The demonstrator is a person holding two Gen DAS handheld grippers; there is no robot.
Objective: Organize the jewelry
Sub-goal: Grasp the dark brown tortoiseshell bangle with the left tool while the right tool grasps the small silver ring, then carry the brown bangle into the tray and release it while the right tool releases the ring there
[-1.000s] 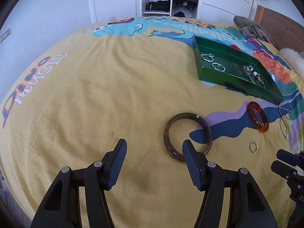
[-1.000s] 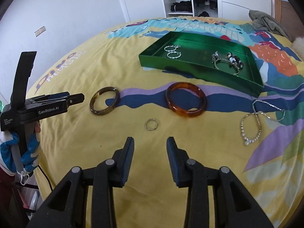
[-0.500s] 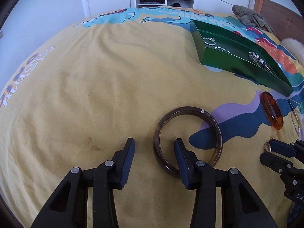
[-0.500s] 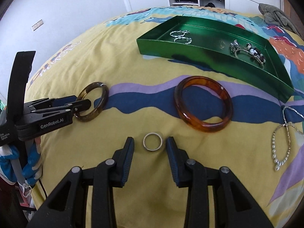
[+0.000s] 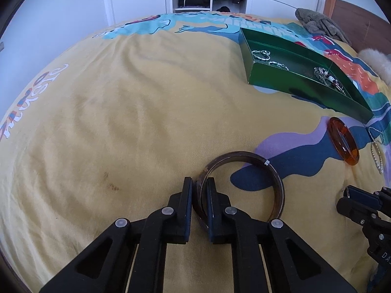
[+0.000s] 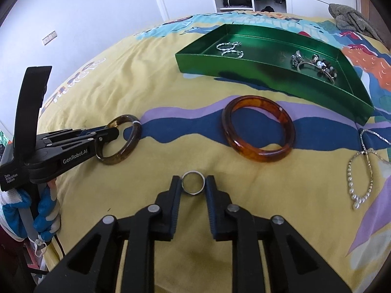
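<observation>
My left gripper (image 5: 199, 183) is shut on the near rim of a dark brown bangle (image 5: 240, 154), which lies on the yellow bedspread. The right wrist view shows the same grip on the bangle (image 6: 133, 141) from the side, left gripper (image 6: 110, 134) at the far left. My right gripper (image 6: 193, 183) is closing; a small silver ring (image 6: 193, 172) sits between its jaws, both pads touching its sides. An amber bangle (image 6: 259, 156) lies just beyond the ring. A green tray (image 6: 268, 75) behind it holds silver hoops and a beaded piece.
A pearl and chain necklace (image 6: 352, 178) lies at the right, near the tray's end. A gloved hand (image 6: 44, 210) holds the left gripper. A grey fabric bundle (image 5: 317, 23) and a wooden headboard are at the far right. White wardrobes stand behind the bed.
Both grippers came down toward the bedspread. The left jaws went from wide apart to clamped on the dark bangle's rim. The right jaws narrowed around the silver ring.
</observation>
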